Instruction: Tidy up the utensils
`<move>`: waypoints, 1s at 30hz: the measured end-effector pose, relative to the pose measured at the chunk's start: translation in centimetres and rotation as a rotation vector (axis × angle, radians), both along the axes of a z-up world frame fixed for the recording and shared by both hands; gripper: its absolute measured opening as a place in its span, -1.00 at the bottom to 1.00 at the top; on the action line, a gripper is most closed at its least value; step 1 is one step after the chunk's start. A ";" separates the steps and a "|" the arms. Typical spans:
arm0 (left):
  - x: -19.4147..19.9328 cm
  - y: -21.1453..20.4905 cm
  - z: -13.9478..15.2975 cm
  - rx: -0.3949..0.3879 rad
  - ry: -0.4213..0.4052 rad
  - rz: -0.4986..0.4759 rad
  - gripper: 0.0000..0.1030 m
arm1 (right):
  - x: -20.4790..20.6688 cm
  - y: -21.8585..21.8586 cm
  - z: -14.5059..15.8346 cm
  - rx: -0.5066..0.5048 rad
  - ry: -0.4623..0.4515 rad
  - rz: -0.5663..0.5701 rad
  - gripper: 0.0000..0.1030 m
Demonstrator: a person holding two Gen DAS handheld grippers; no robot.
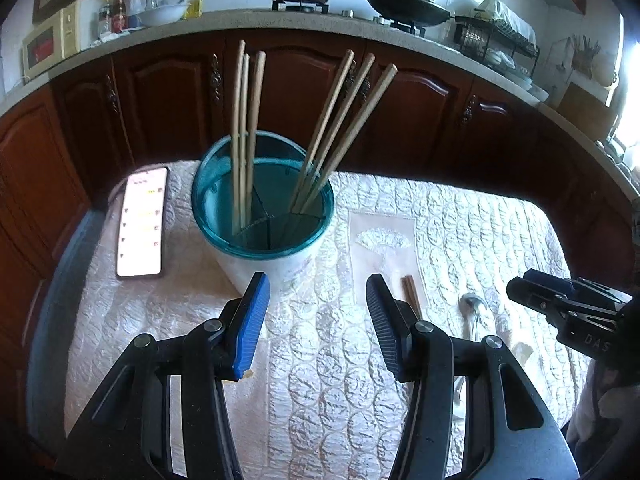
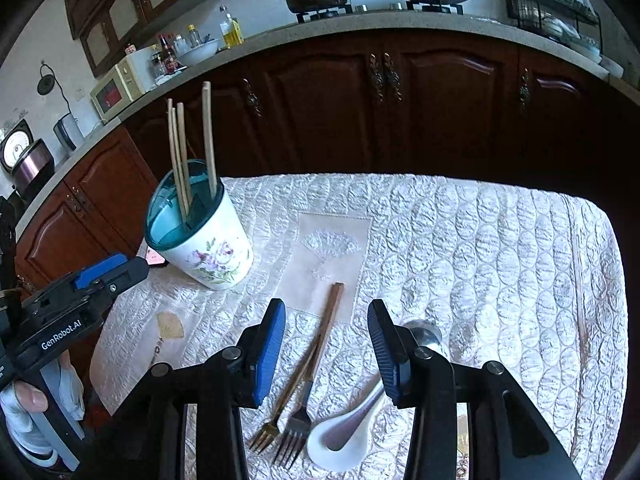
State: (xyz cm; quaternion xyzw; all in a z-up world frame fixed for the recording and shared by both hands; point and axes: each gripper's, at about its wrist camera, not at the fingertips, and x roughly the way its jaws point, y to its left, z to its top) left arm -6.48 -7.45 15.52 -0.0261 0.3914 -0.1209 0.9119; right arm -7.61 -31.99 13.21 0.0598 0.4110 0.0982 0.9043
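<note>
Both tongs are seen spread wide with nothing gripped between the blue pads. Left tongs (image 1: pixel 318 312) are held above the quilted cloth of the worktop (image 1: pixel 460 232), just short of the utensil cup (image 1: pixel 262 216), which is touched by neither pad. Right tongs (image 2: pixel 326 338) are poised over the loose cutlery: a pair of dark chopsticks (image 2: pixel 334 306), a gold fork (image 2: pixel 266 436), a dark fork (image 2: pixel 294 436) and a white soup spoon (image 2: pixel 344 432), all lying flat on the cloth.

Only in the left view are the cup's inner dividers shown, with pale chopsticks (image 1: pixel 248 128) standing in two separate sections, and a lit phone (image 1: pixel 142 222) lying beside the cup. Only in the right view is the flower print on the cup's wall shown, and both forks and the spoon in full.
</note>
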 end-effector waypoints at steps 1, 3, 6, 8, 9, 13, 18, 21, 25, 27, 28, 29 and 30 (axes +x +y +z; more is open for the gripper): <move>0.1 -0.1 -0.3 -0.005 0.011 -0.007 -0.03 | 0.0 -0.3 -0.3 -0.001 0.009 -0.005 -0.21; 0.4 -0.4 -1.0 -0.014 0.043 -0.032 -0.03 | 0.1 -0.9 -1.0 -0.009 0.032 -0.018 -0.21; 0.7 -1.1 -2.1 -0.009 0.081 -0.067 -0.03 | 0.0 -1.9 -2.2 -0.011 0.067 -0.034 -0.21; 0.8 -1.5 -2.8 -0.016 0.102 -0.088 -0.03 | 0.0 -2.7 -3.4 -0.005 0.102 -0.040 -0.21; 0.9 -1.7 -3.1 -0.021 0.115 -0.096 -0.03 | 0.1 -3.1 -3.9 0.000 0.121 -0.039 -0.21; 1.4 -2.5 -4.1 -0.029 0.151 -0.118 -0.03 | 0.7 -4.3 -6.1 0.026 0.176 -0.050 -0.34; 1.9 -3.2 -4.9 -0.023 0.174 -0.134 -0.03 | 2.1 -5.9 -8.9 0.127 0.250 -0.088 -0.45; 2.2 -3.9 -5.3 -0.014 0.185 -0.144 -0.03 | 2.7 -6.8 -9.8 0.169 0.271 -0.118 -0.45; 2.7 -4.6 -5.7 -0.012 0.202 -0.152 -0.03 | 3.9 -8.4 -10.7 0.269 0.300 -0.163 -0.45; 2.7 -4.9 -5.9 -0.012 0.206 -0.155 -0.03 | 4.4 -9.4 -11.4 0.324 0.319 -0.193 -0.45; 2.9 -5.0 -6.0 -0.012 0.209 -0.157 -0.03 | 4.6 -9.8 -11.6 0.351 0.322 -0.202 -0.45; 3.1 -5.3 -6.2 -0.012 0.216 -0.159 -0.03 | 4.7 -10.3 -11.8 0.389 0.322 -0.215 -0.45; 3.3 -5.4 -6.3 -0.012 0.221 -0.160 -0.03 | 4.9 -10.8 -12.0 0.426 0.319 -0.226 -0.45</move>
